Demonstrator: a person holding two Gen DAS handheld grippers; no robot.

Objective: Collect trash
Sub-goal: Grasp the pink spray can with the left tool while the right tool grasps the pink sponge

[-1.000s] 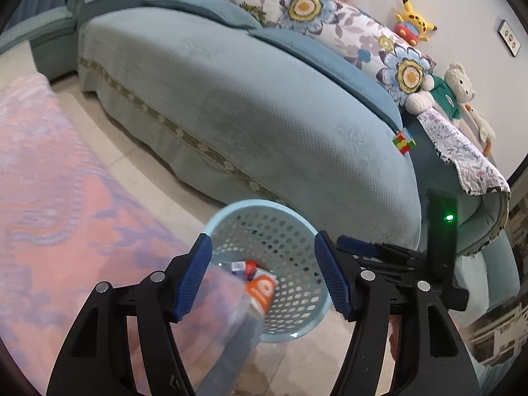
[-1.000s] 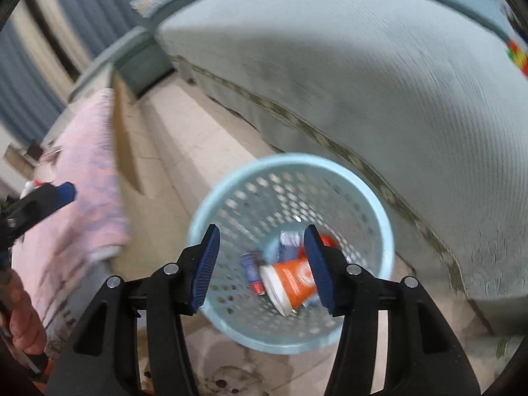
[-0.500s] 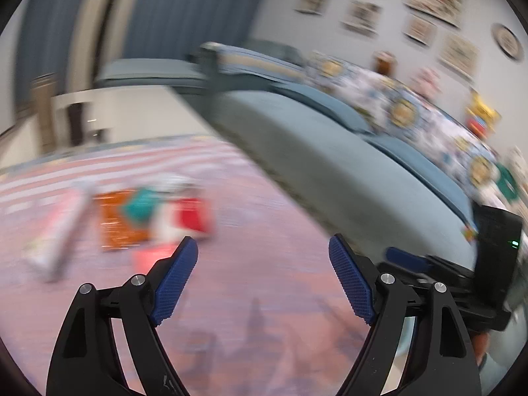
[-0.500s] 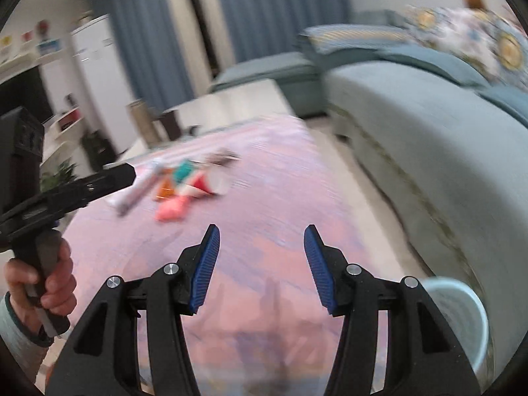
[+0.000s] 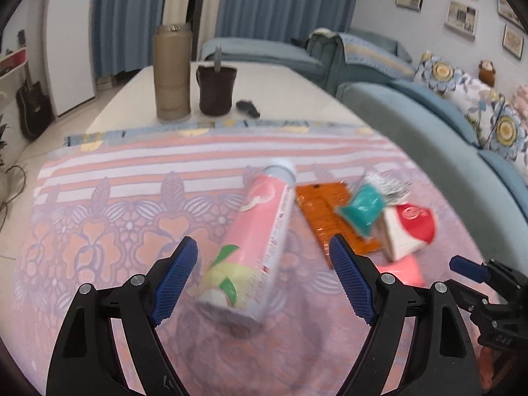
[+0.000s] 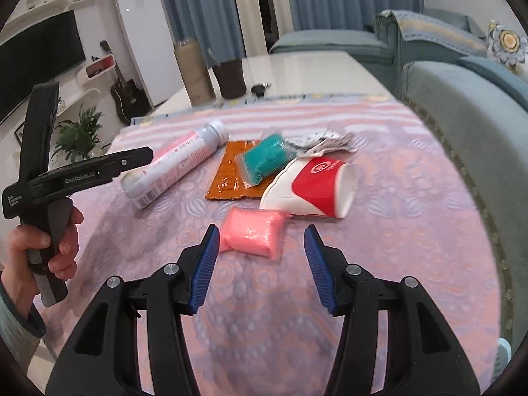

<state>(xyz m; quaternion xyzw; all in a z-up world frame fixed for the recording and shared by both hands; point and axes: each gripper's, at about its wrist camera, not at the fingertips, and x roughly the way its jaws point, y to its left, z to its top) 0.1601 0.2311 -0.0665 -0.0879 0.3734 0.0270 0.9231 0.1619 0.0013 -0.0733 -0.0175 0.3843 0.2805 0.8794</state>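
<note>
I've got both jaws spread and empty, left hand-held gripper (image 5: pixel 260 283) lined up on the pink tube (image 5: pixel 254 247) at centre frame, right hand-held gripper (image 6: pixel 260 264) over the pink packet (image 6: pixel 252 231), so plenty of trash is left on the counter (image 6: pixel 412 231).

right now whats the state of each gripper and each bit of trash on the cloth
left hand-held gripper: open, empty, pink tube ahead
right hand-held gripper: open, empty, pink packet ahead
pink tube: lying on its side, capped
pink packet: flat on the cloth
paper cup: tipped over, crushed
teal packet: resting on the orange wrapper
</note>
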